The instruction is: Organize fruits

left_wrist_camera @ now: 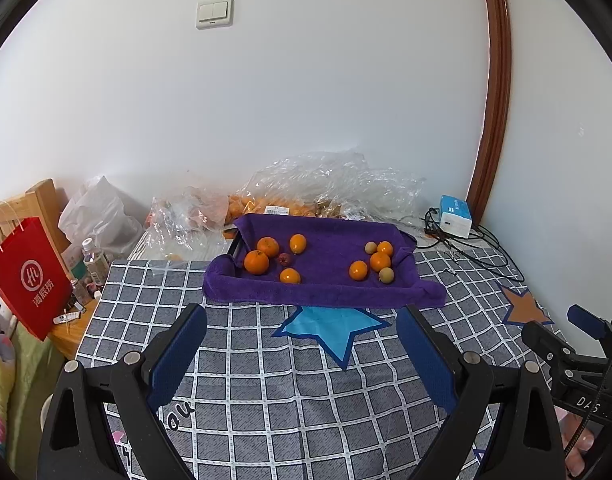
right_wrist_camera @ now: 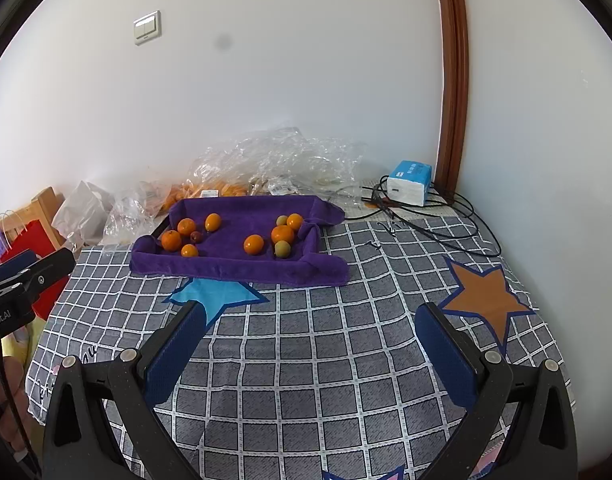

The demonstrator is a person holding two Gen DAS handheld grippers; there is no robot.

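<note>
Left hand-held gripper [left_wrist_camera: 301,316] spread wide, holding nothing; right hand-held gripper [right_wrist_camera: 310,314] likewise, above checked cloth [right_wrist_camera: 326,360].

White wall [left_wrist_camera: 306,100] stood behind, bright and plain. Light switch [left_wrist_camera: 214,12] sat high on wall. Brown wooden door frame [left_wrist_camera: 494,92] ran up right side. Gray checked cloth [right_wrist_camera: 326,352] with blue star [left_wrist_camera: 334,328] and brown star [right_wrist_camera: 486,300] covered table. Wooden chair [left_wrist_camera: 41,200] stood at left.
</note>
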